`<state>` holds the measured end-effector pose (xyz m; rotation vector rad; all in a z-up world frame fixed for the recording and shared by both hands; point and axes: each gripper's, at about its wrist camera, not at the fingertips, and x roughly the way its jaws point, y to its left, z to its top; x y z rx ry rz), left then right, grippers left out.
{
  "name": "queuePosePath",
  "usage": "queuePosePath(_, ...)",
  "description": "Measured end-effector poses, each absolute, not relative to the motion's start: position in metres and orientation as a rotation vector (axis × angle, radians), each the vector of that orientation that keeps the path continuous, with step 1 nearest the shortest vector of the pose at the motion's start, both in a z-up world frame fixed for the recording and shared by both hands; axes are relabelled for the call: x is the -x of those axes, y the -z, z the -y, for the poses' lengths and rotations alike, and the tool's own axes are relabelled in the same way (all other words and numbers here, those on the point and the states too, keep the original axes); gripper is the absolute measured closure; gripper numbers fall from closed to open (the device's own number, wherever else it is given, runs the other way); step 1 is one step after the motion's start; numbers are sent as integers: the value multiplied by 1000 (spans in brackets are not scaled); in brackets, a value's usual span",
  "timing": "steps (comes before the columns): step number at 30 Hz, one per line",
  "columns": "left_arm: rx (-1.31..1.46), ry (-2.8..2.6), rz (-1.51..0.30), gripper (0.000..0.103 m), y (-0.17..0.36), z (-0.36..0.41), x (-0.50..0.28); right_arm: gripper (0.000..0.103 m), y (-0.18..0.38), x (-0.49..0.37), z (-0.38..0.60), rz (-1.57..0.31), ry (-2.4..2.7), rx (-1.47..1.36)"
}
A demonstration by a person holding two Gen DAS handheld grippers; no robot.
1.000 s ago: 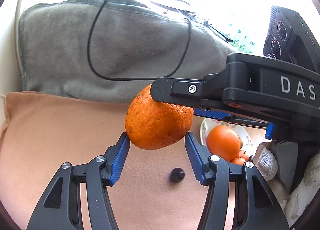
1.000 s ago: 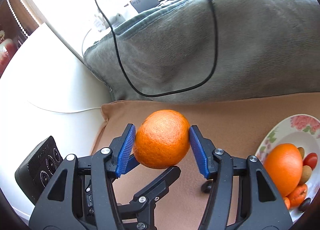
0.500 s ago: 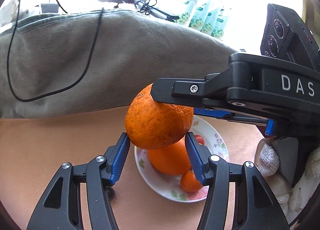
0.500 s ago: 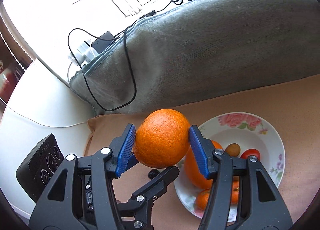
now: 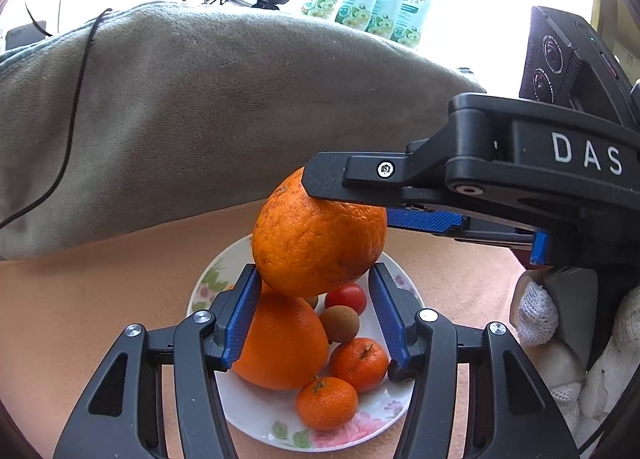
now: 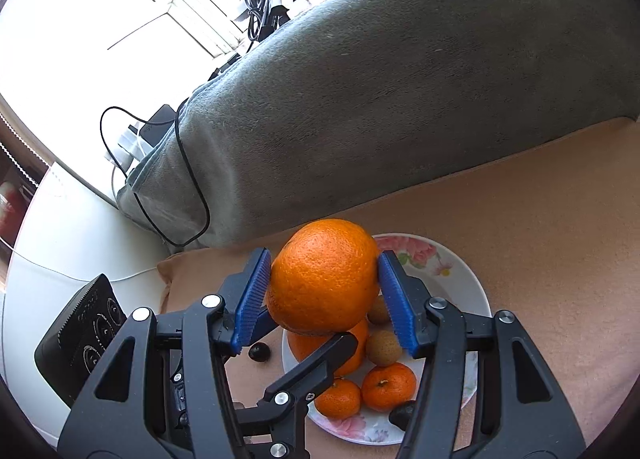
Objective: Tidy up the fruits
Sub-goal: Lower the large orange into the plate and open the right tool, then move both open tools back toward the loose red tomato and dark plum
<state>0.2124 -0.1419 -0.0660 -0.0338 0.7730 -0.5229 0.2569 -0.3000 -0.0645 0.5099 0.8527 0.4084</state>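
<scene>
The right gripper [image 6: 324, 291] is holding a large orange [image 6: 325, 275] in the air above a floral plate [image 6: 472, 283], its blue fingers [image 6: 394, 299] pressing on the fruit's two sides at about its widest girth. The left gripper [image 5: 316, 315] is sitting beside and slightly under the same orange [image 5: 320, 231], and its fingers [image 5: 388, 319] are closing; one pad is at the fruit's lower left edge, the other is standing clear, so I am judging that it is not gripping.

The plate is resting on a peach-coloured cloth surface in front of a grey blanket [image 6: 400, 99], and it is already carrying another big orange [image 5: 280, 343], two small mandarins [image 5: 326, 403], a brown longan-like fruit [image 5: 340, 323], a cherry tomato [image 5: 346, 297] and a dark item near the rim. A small dark round fruit [image 6: 259, 351] is lying off the plate, just beside it.

The held orange is looking firm, fairly heavy and round, with a pebbled skin that should be giving the ribbed pads good purchase; a hold across the middle, as now, seems right, since a grip nearer either end would be letting it squirt out. Setting it down is the delicate part: the plate is crowded, the fruit will roll, and the tomato beneath could be getting bruised
</scene>
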Motion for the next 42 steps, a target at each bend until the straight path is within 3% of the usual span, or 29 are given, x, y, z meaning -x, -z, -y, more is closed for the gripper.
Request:
queuePosePath(24,-13,486,-687,51,44,118,-153,45,53,-209,327,-770,-385,-451)
queuePosePath(27,-25,477,-678,46,43,115,-143,44,59,-202,332,-773,-385,-456)
queuePosePath(31,-30,463,-671,37,41,112,-133,32,61,-193,337,-759,-362,-444)
queuePosePath(34,-30,446,-666,31,40,108,-127,30,61,-187,340,-751,-368,-436)
queuePosePath(36,-19,439,-665,30,39,105,-124,28,59,-181,341,-742,-371,-418)
queuePosePath(38,-11,430,-663,30,39,98,-120,19,57,-173,340,-722,-376,-392)
queuePosePath(42,10,402,-665,26,43,81,-109,17,53,-156,332,-686,-379,-295)
